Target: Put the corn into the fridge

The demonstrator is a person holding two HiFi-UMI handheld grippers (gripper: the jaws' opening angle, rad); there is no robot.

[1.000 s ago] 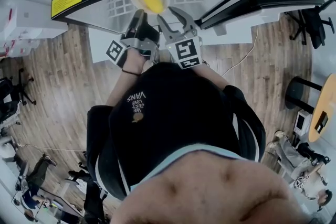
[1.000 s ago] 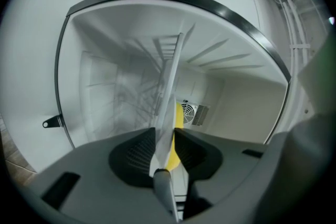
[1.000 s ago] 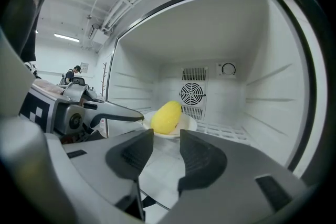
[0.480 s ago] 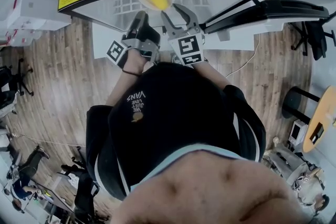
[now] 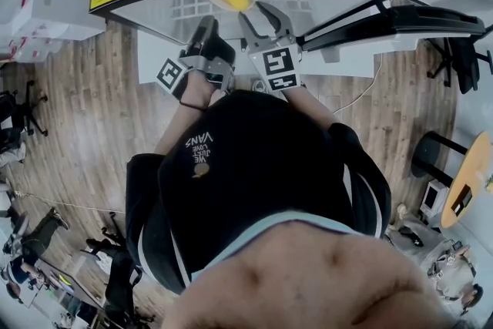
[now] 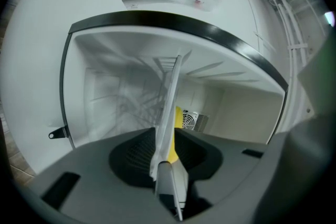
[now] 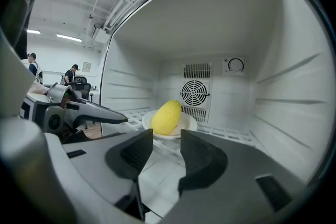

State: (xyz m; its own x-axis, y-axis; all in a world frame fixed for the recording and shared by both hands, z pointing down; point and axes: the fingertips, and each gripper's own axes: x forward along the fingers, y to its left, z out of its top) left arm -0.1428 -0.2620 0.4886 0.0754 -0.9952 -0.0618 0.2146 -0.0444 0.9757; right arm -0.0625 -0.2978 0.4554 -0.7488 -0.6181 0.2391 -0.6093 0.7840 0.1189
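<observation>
Fridge shelf (image 7: pixel 231 132) in L gripper (image 6: pixel 166 150); 1 corn (image 7: pixel 166 117).

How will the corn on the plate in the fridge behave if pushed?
Probably rolls: the corn is rounded and seems to rest loose on the shallow white plate, with nothing bracing it. Its smooth, tapered skin looks slippery, so a grasp may squeeze it out unless closed across the middle. It looks stiff and likely keeps its shape.
</observation>
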